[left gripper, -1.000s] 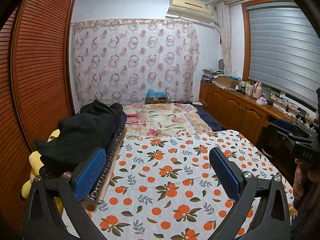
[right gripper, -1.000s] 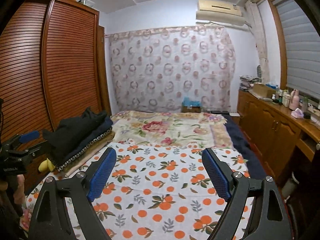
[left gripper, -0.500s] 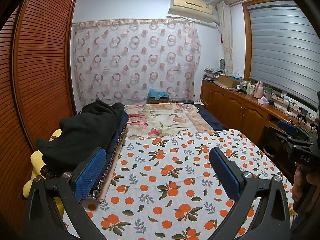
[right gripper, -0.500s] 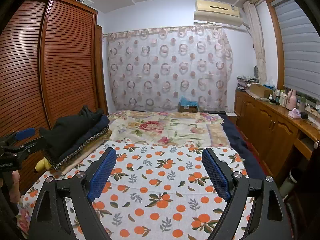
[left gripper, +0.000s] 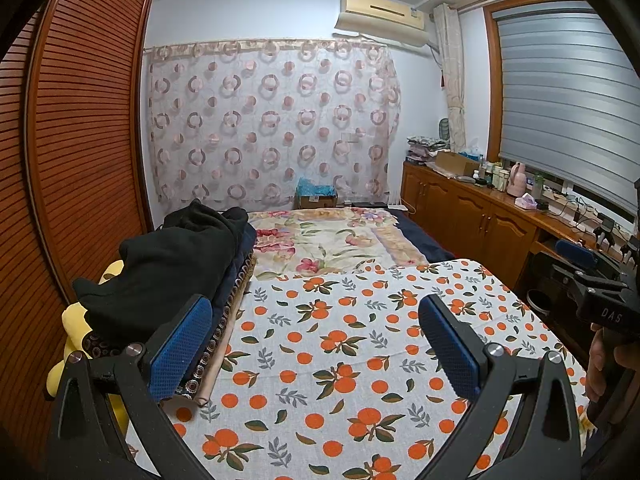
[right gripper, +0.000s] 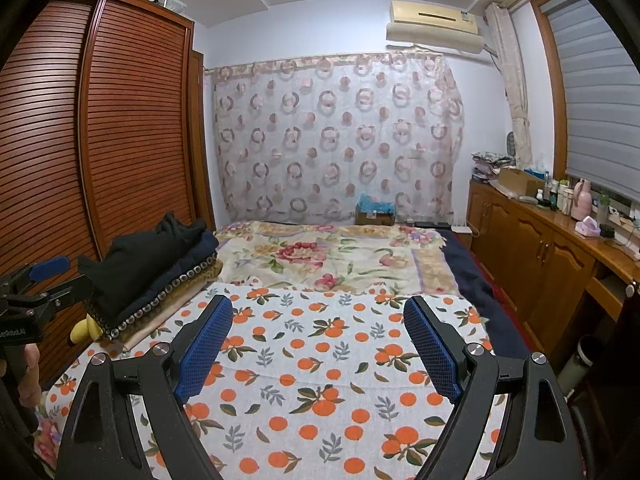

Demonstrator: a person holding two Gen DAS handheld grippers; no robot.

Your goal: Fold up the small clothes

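Left wrist view showed an orange-print sheet (left gripper: 340, 360) on the bed; both my grippers (left gripper: 316, 344) (right gripper: 318, 344) gaped wide, holding nothing.

A bed (right gripper: 472, 276) fills the room, with a sheet with oranges (right gripper: 320, 364) at the near end and a flowery blanket (right gripper: 320, 256) at the far end. A brown wardrobe (right gripper: 120, 128) stands along the bed's left edge, and a wooden cabinet (right gripper: 540, 260) with bottles (right gripper: 560, 196) on top runs along the right. A curtain with rings (right gripper: 340, 136) hangs behind the bed's far edge, with an air conditioner (right gripper: 434, 20) high above.
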